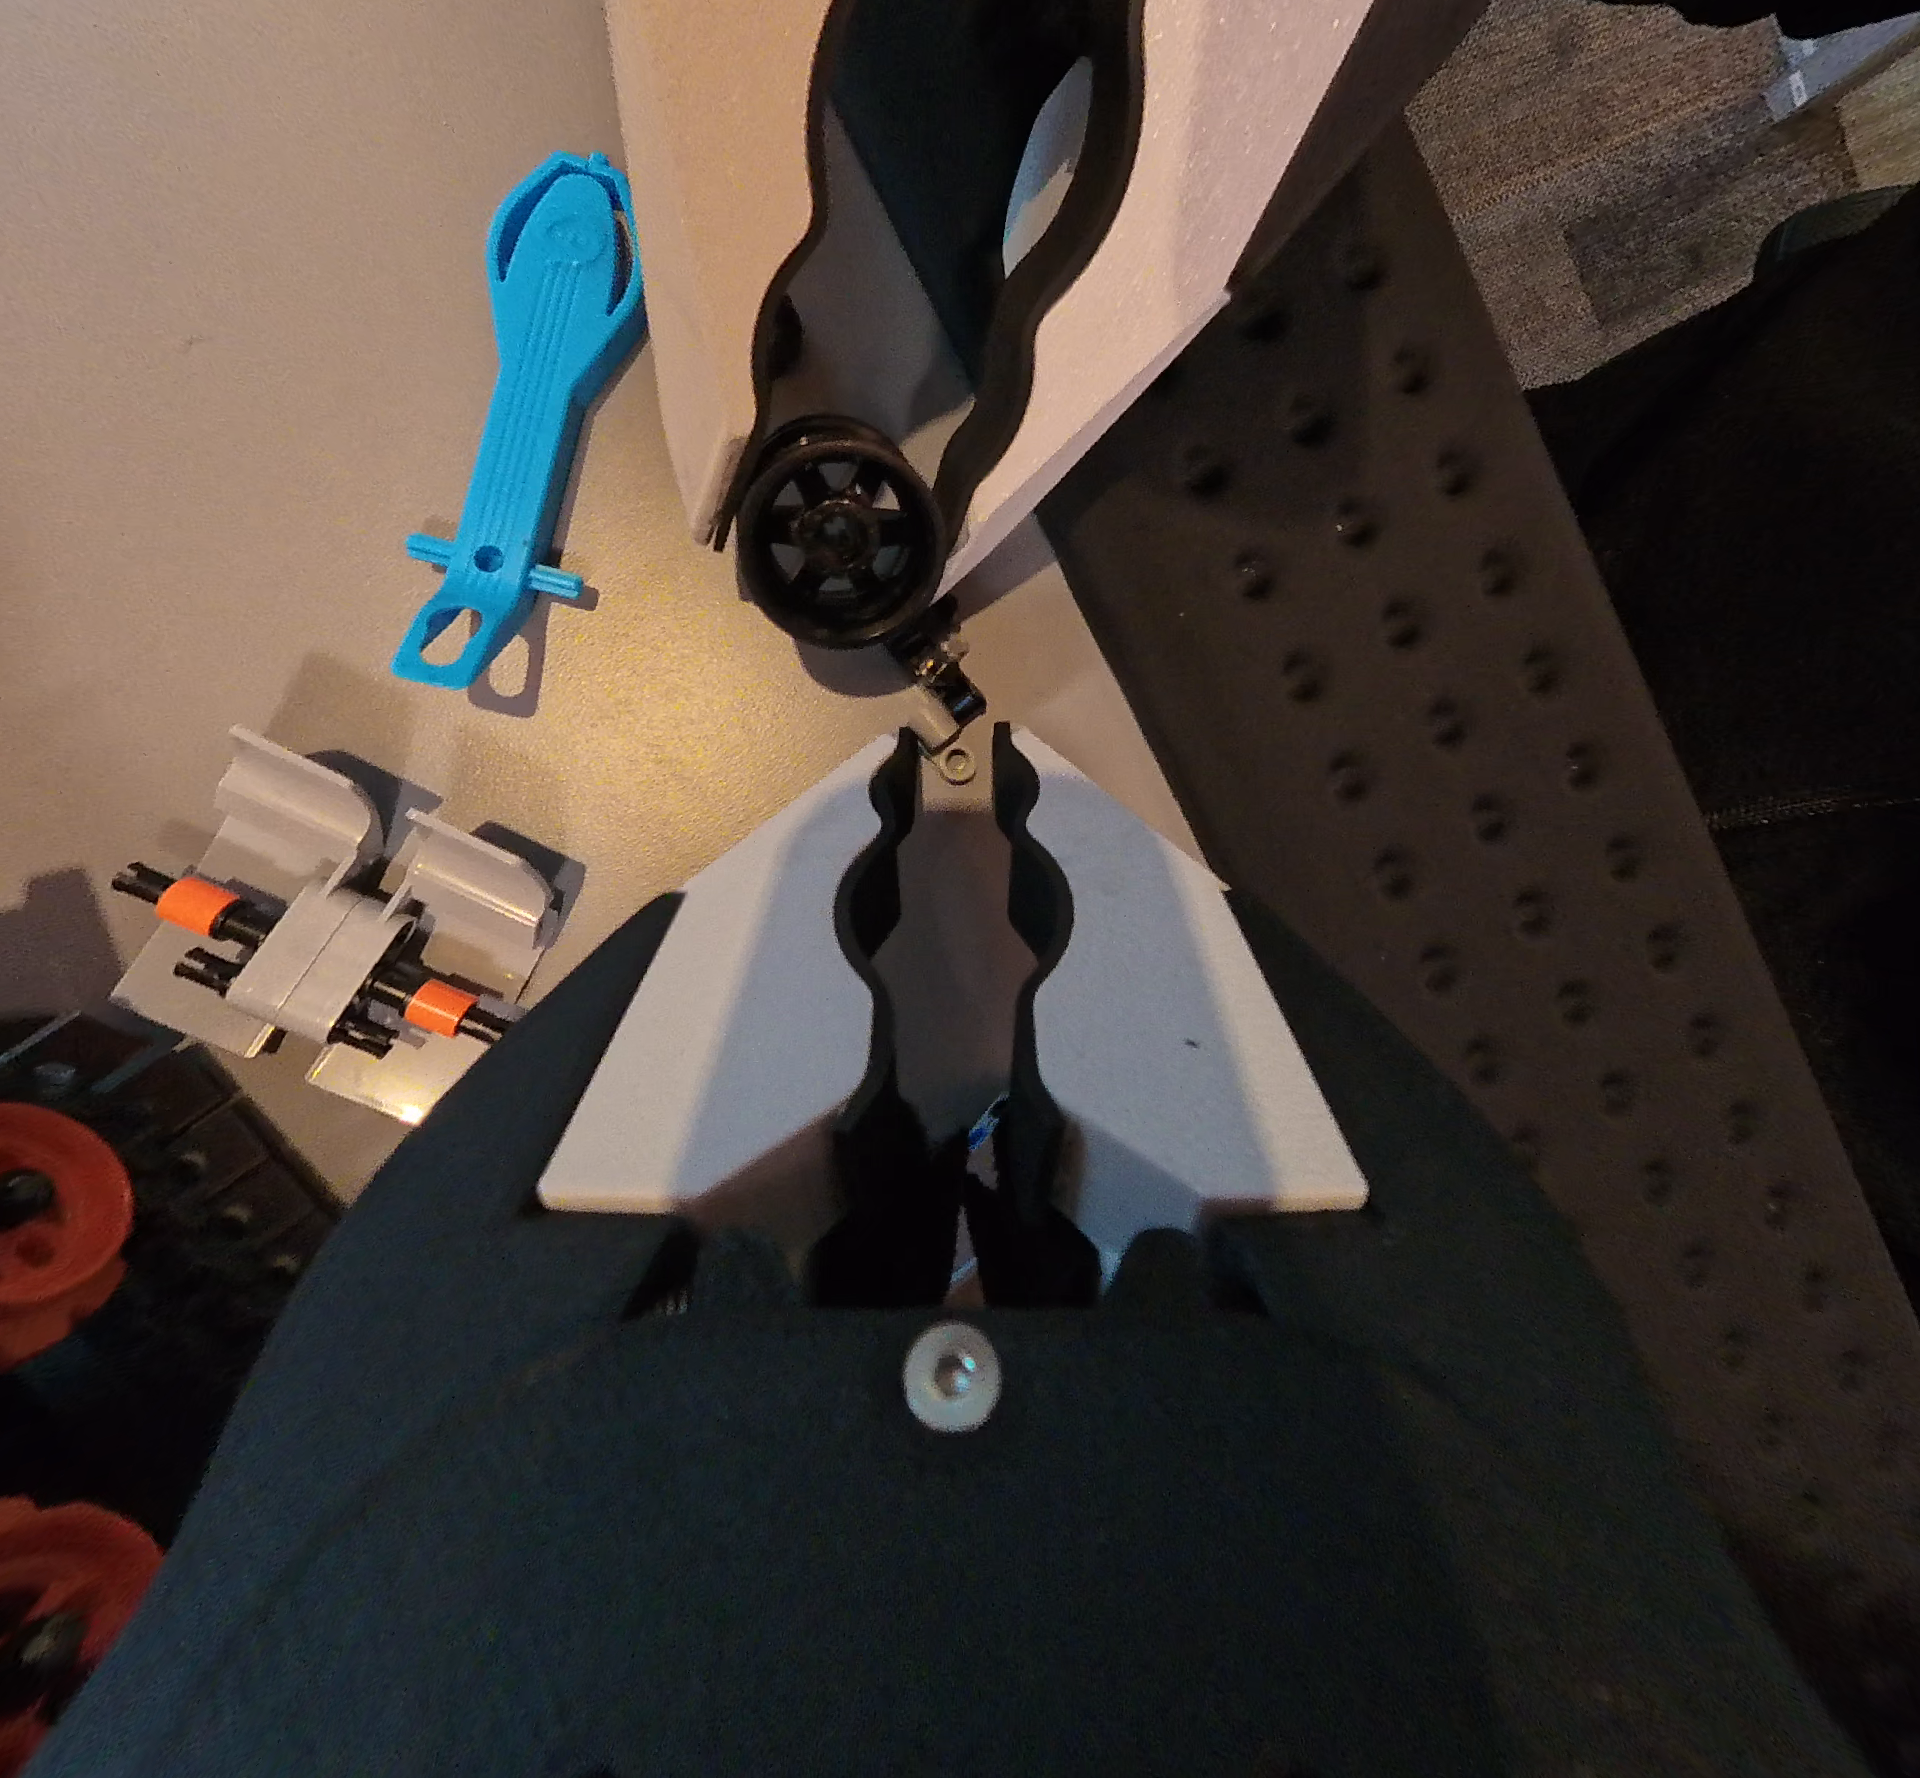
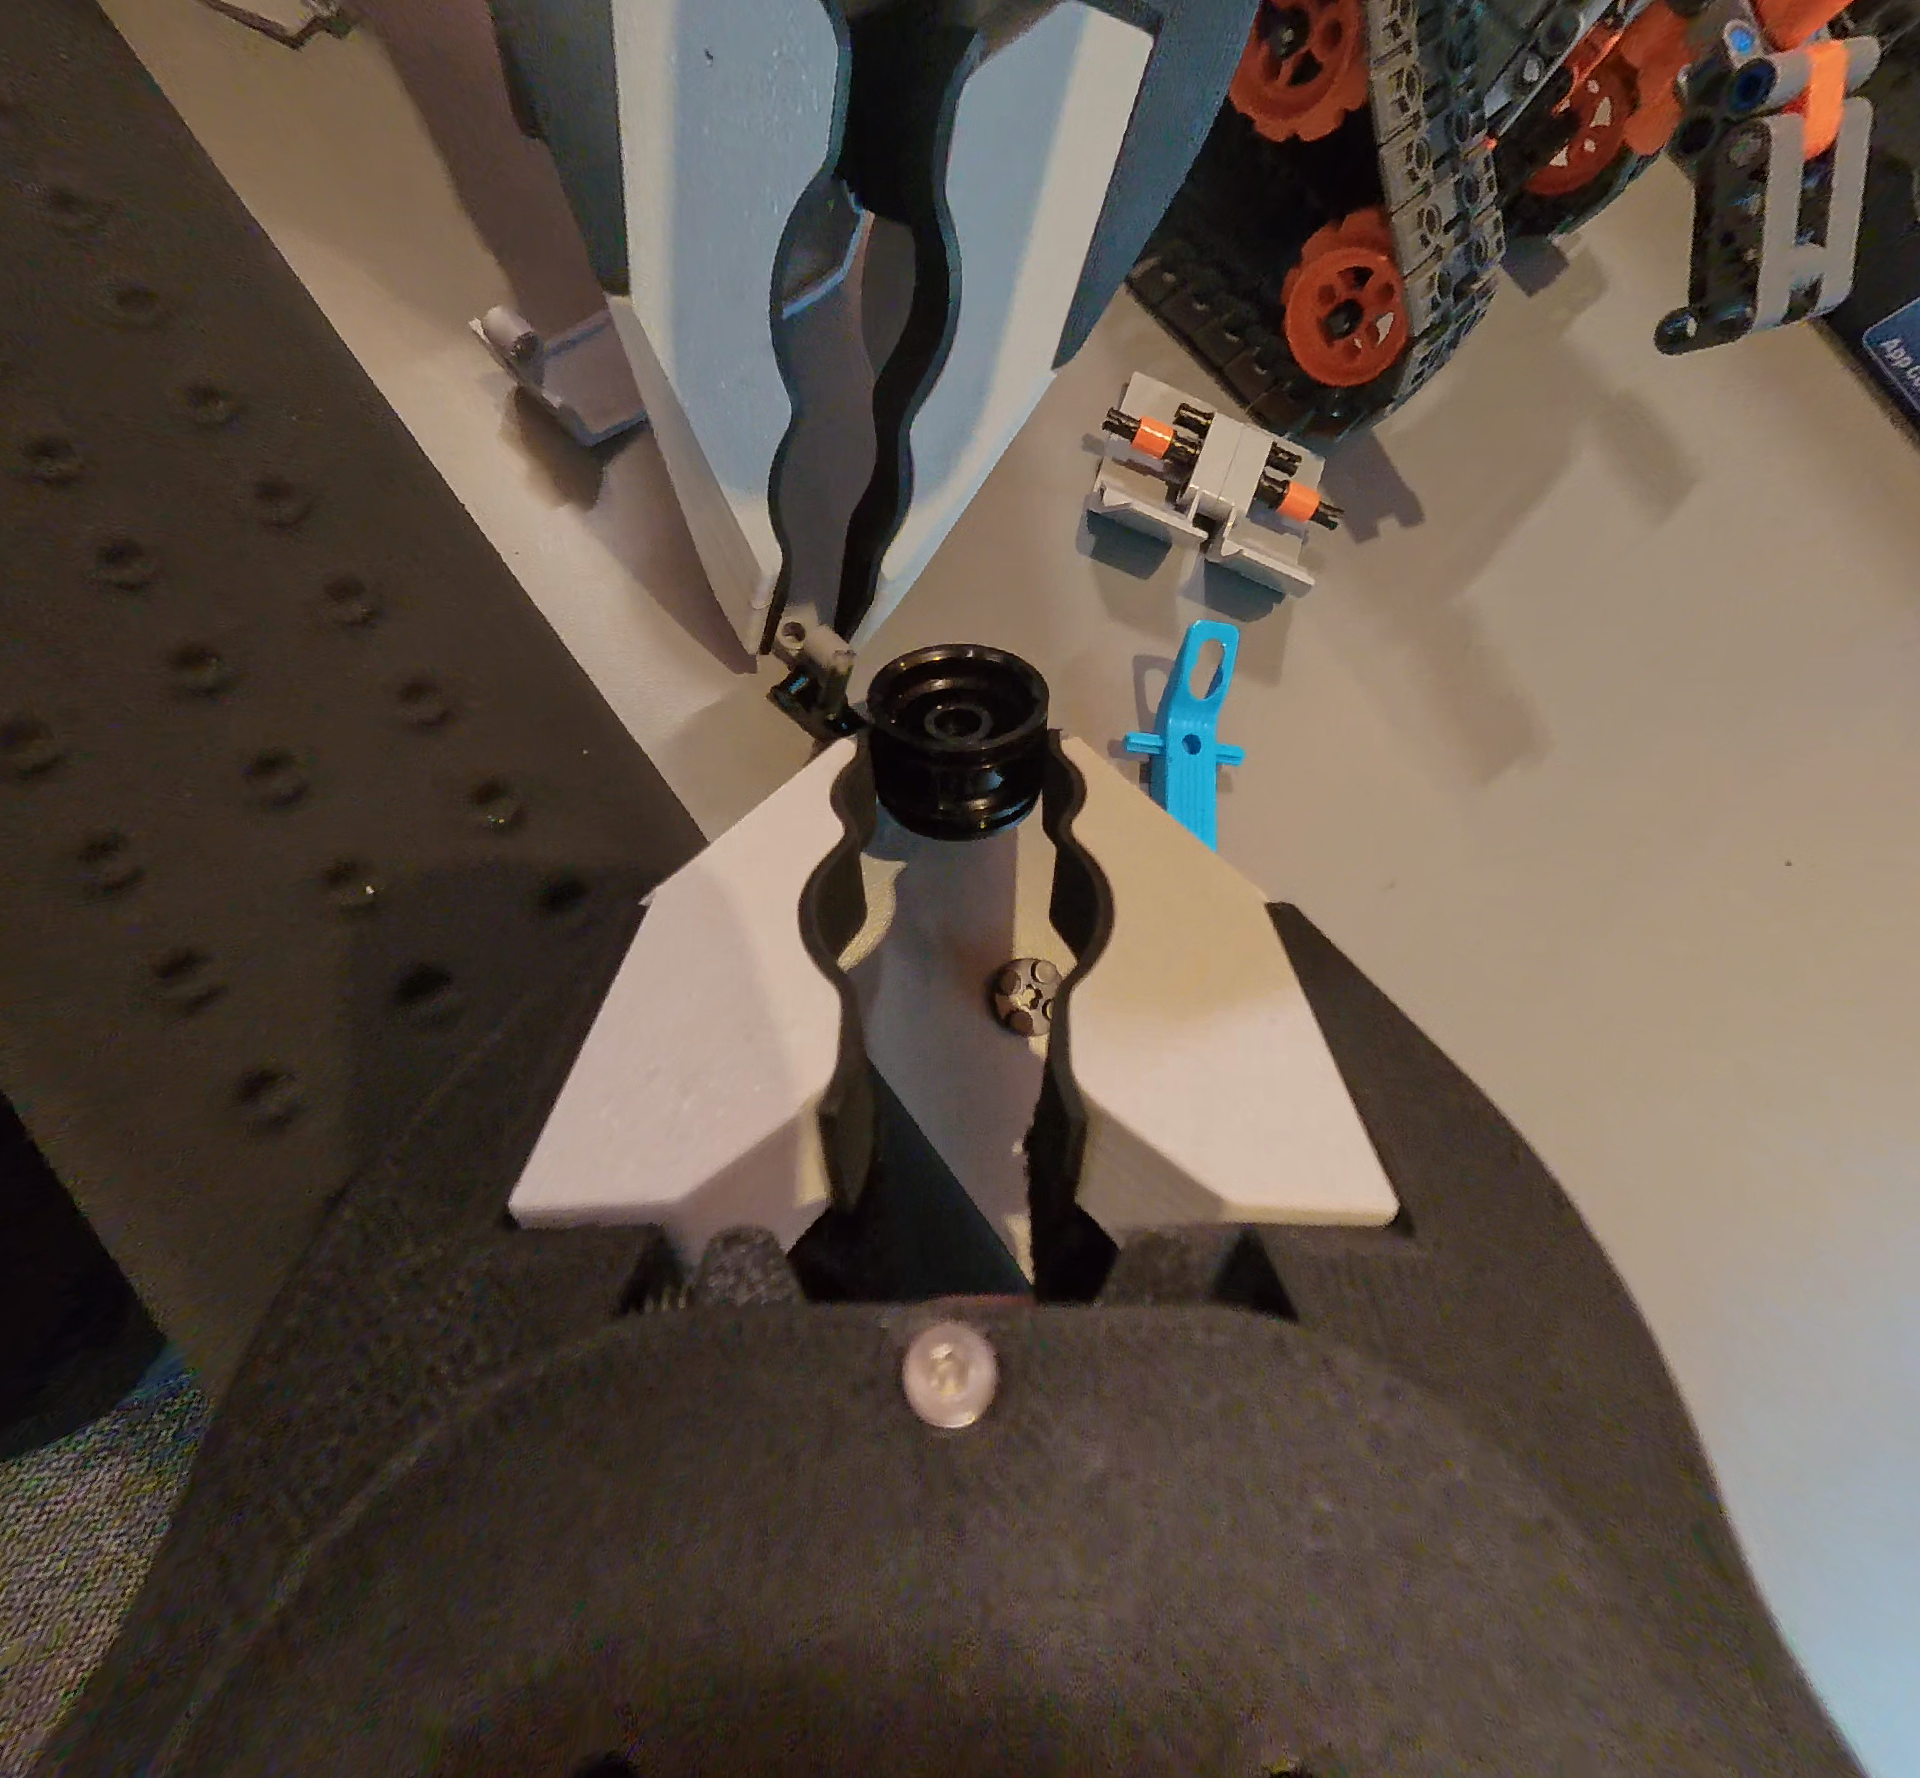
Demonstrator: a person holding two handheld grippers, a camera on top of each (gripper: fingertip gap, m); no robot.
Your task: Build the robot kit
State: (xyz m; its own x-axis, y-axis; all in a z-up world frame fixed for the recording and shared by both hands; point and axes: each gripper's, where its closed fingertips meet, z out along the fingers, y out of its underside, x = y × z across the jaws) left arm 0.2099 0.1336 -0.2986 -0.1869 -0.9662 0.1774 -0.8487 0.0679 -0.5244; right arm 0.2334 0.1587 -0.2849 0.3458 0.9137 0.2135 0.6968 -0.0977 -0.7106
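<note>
My right gripper [image 2: 958, 770] is shut on a black spoked toy wheel [image 2: 954, 752], held just above the beige table. A short black axle pin [image 1: 928, 656] sticks out of the wheel [image 1: 840, 552] toward a small grey connector [image 1: 948, 743]. My left gripper [image 1: 952, 741] is shut on that connector, tip to tip with my right gripper [image 1: 842, 523]. In the right wrist view my left gripper [image 2: 812, 625] comes in from the top with the connector [image 2: 816, 656] at its tips, touching the wheel's left side.
A blue brick-separator tool [image 1: 520, 419] [image 2: 1195, 752] and a grey block assembly with orange bushes [image 1: 343, 928] [image 2: 1210, 481] lie on the table. A tracked model with orange wheels [image 2: 1392, 170] stands behind. A black perforated board [image 1: 1455, 793] borders the table. A small round stud [image 2: 1029, 993] lies under my right gripper. The small round stud [image 2: 1029, 993] is about 5 cm from my right fingertips.
</note>
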